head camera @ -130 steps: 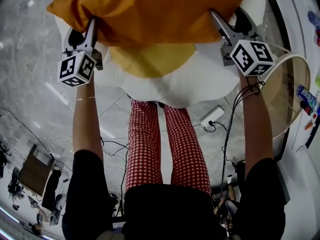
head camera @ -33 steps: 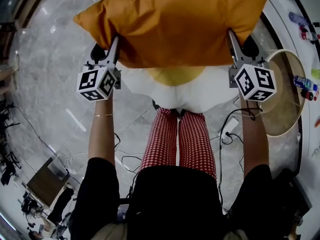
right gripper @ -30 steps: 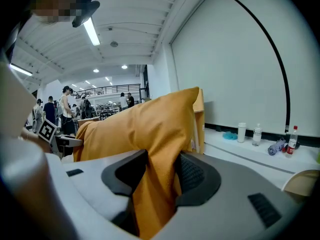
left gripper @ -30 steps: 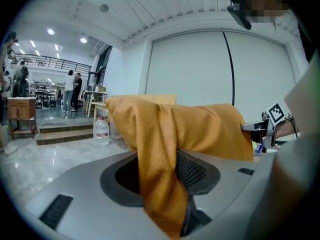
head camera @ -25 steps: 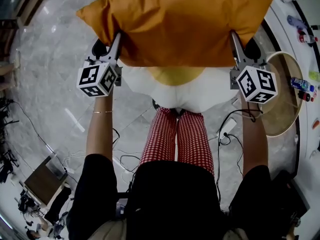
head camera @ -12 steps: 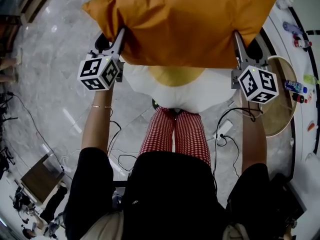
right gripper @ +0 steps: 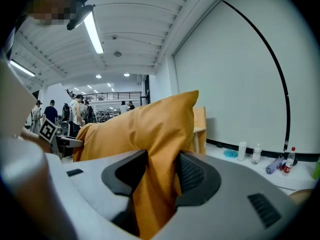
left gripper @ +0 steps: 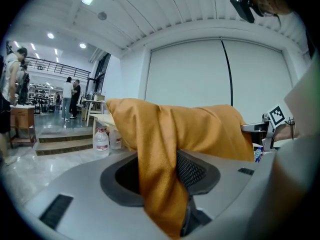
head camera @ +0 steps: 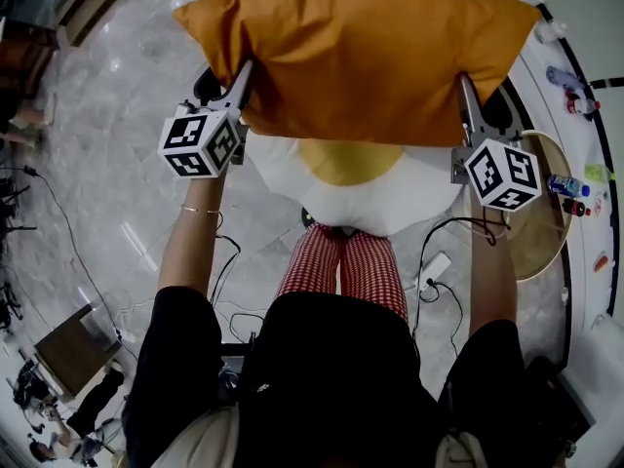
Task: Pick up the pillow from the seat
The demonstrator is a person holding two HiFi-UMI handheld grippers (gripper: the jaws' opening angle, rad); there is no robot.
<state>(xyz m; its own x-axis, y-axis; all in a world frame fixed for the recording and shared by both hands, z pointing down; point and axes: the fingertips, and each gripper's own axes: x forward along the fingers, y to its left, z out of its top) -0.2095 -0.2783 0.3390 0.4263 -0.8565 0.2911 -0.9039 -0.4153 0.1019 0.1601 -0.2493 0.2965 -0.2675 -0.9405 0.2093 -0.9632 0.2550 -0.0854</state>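
An orange pillow [head camera: 356, 52] hangs in the air above the white seat with a yellow middle [head camera: 351, 178], clear of it. My left gripper [head camera: 244, 74] is shut on the pillow's near left edge, and my right gripper [head camera: 465, 86] is shut on its near right edge. In the left gripper view the orange fabric [left gripper: 160, 154] is pinched between the jaws, with the right gripper's marker cube [left gripper: 276, 116] beyond. In the right gripper view the pillow fabric [right gripper: 155, 184] is likewise squeezed between the pads, and the pillow's corner [right gripper: 187, 101] stands up.
A round wooden side table [head camera: 551, 217] stands at the right with bottles [head camera: 564, 185] on it. Cables and a white power strip [head camera: 434, 266] lie on the marble floor by the person's checked trousers [head camera: 346, 266]. People [left gripper: 70, 96] stand far off at the left.
Both grippers have lifted and carried the pillow a little up and away from the seat; more of the seat's yellow middle shows under the pillow. The grips have not changed.
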